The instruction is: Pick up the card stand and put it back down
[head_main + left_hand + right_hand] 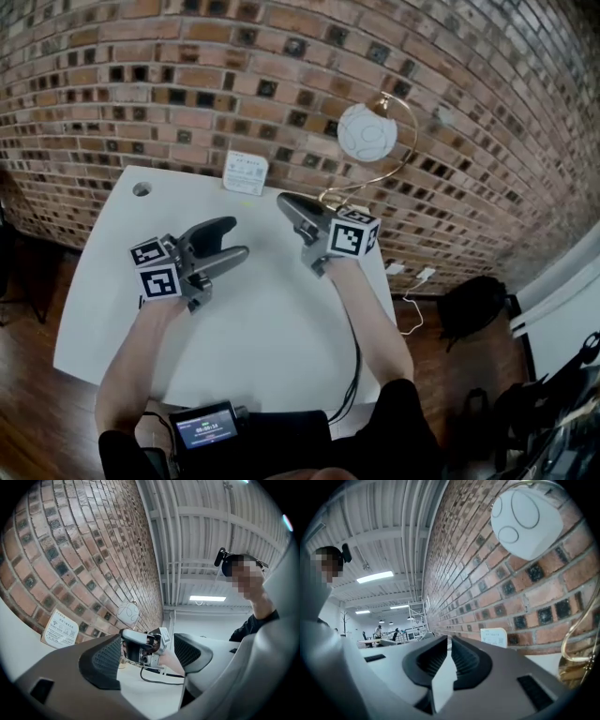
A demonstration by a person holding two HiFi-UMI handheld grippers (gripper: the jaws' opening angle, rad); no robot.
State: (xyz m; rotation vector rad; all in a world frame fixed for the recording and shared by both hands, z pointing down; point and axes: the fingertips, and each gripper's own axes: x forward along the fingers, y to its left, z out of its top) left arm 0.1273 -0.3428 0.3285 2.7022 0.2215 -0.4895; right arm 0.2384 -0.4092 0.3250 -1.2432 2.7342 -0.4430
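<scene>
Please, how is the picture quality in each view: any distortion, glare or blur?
Head view: strong fisheye bends the brick wall into an arc; light is even, no hard shadows. Left gripper view: a dark round border, and the ceiling light is blown out to white. Right gripper view: same round border; the lamp globe looms large, stretched toward the edge.
</scene>
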